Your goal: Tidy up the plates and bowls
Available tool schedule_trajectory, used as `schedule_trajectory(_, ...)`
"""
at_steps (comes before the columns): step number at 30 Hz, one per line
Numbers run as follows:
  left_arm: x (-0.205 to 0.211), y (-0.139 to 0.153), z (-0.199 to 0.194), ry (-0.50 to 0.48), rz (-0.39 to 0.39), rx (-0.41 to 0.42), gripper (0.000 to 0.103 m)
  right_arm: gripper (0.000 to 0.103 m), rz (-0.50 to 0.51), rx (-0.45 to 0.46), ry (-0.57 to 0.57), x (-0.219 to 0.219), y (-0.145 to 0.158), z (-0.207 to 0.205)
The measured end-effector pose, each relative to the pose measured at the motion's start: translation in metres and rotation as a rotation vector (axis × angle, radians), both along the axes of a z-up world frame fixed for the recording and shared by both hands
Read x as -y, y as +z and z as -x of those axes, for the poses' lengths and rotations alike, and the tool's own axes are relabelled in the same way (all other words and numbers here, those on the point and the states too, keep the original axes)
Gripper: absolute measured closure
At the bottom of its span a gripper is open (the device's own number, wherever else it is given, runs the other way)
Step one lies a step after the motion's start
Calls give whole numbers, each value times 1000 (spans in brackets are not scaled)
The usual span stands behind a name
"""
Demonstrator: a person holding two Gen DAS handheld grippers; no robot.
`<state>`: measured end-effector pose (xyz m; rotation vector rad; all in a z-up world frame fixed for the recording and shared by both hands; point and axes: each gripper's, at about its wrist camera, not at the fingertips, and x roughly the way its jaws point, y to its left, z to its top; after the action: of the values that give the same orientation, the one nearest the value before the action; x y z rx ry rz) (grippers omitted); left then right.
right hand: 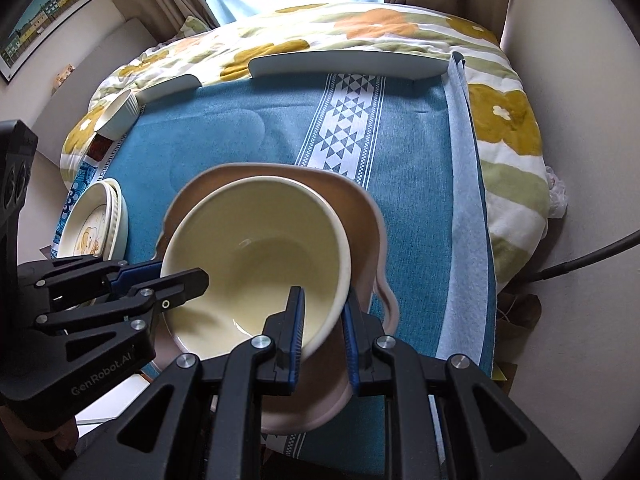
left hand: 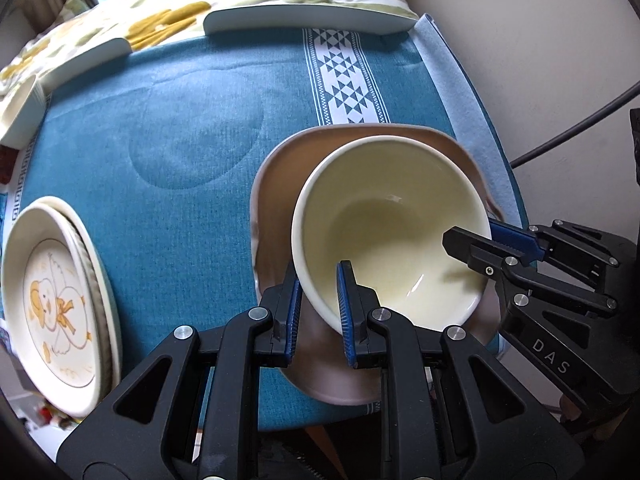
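Both grippers pinch the rim of the cream bowl point(left hand: 392, 232) from opposite sides: the left gripper point(left hand: 318, 312) grasps the rim nearest its own camera, one finger inside the bowl and one outside, and the right gripper point(right hand: 324, 332) grips the opposite rim in the same way. The bowl sits tilted within the pink wavy-edged dish point(right hand: 360, 208), which lies near the front right corner of the blue tablecloth point(left hand: 180, 120). Whether the bowl's base already rests on the dish or hangs just above it is hard to say from these angles.

The step in hand looks like nesting the bowl into the pink dish. To do it well, level the bowl first, keep both grips even so it does not twist, centre it over the dish, and let go only once it bears its own weight.

At the left edge of the cloth stands a stack of cream plates point(left hand: 52, 300), the top one printed with a chick; it is well apart and no obstacle. Along the far edge lie two white dishes point(right hand: 348, 62) and a small ribbed bowl point(right hand: 116, 116), also clear of the work. The dish's raised wavy rim is the only thing likely to catch the bowl.
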<state>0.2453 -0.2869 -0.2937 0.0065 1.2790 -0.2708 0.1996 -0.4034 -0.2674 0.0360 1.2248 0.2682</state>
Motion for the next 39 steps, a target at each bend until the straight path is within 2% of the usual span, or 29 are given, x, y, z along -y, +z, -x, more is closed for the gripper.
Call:
schedule_trajectory(12,1,9,2,-14,-37,46,88,86,10,-17,7,1,3,-1)
schedule_trajectory(21,-1,29,8,-20,-30,95,88,86,18,26,-12,4,21,3)
schedule_trajectory(24,-7,42,10,-7,-12,119,88,86,11,44,-17,5,35,3)
schedule_trajectory(28,-24,74,12,33,9,184,88,86,-28,89,3,-2,62,2)
schedule_trajectory(33,-73,117,12,148,19,272,87,85,-82,170,49,-21,95,-9)
schedule_trajectory(35,-100,130,12,209,33,284,87,66,-98,202,67,-34,106,-15)
schedule_trajectory(36,-114,137,12,240,34,292,85,39,-111,219,79,-42,111,-18)
schedule_trajectory(37,-127,142,12,264,39,300,81,20,-128,234,91,-49,114,-20)
schedule_trajectory(38,-140,146,13,287,43,306,63,17,-145,247,102,-56,118,-23)
schedule_trajectory(39,-155,150,13,318,47,314,25,17,-159,254,112,-65,120,-26)
